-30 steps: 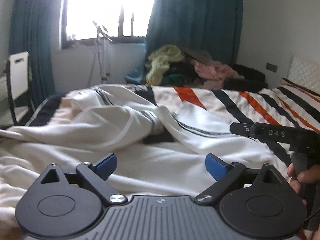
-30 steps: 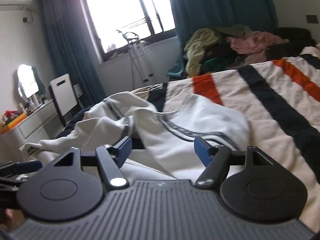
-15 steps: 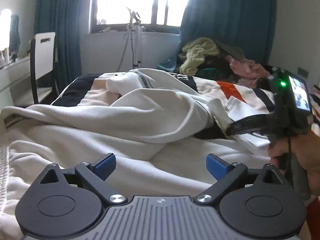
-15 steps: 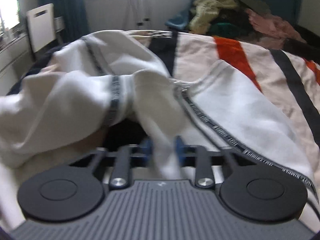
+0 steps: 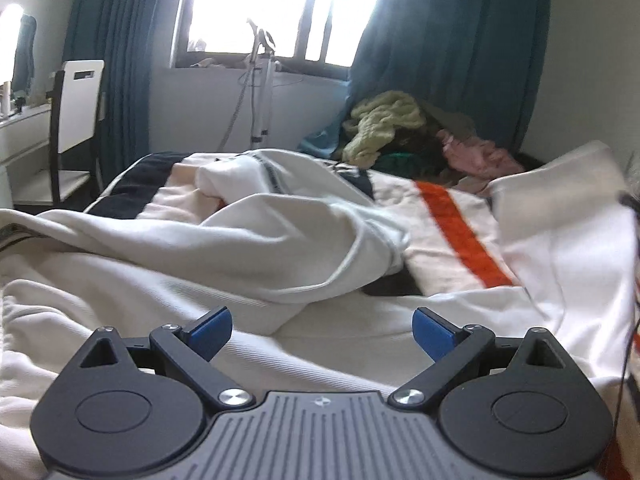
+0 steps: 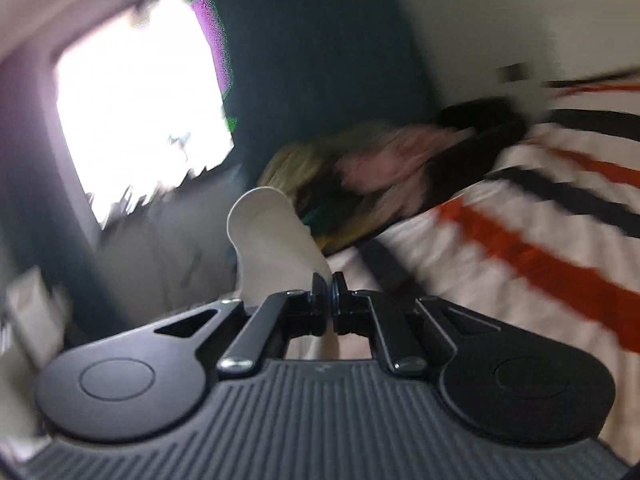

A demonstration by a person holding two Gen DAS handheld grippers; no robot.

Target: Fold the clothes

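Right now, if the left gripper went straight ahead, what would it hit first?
Most likely the white garment: the open left gripper points at its bunched fold on the bed. Depth is unclear, but nothing nearer shows.

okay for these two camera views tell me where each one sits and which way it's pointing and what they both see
Left wrist: sits behind the open left gripper, low over the white garment, facing the window.
Right wrist: sits behind the right gripper, shut on a pinch of the white garment; tilted and blurred, facing the window and the striped bedspread.
Shared: garment, window, bedspread, clothes pile.
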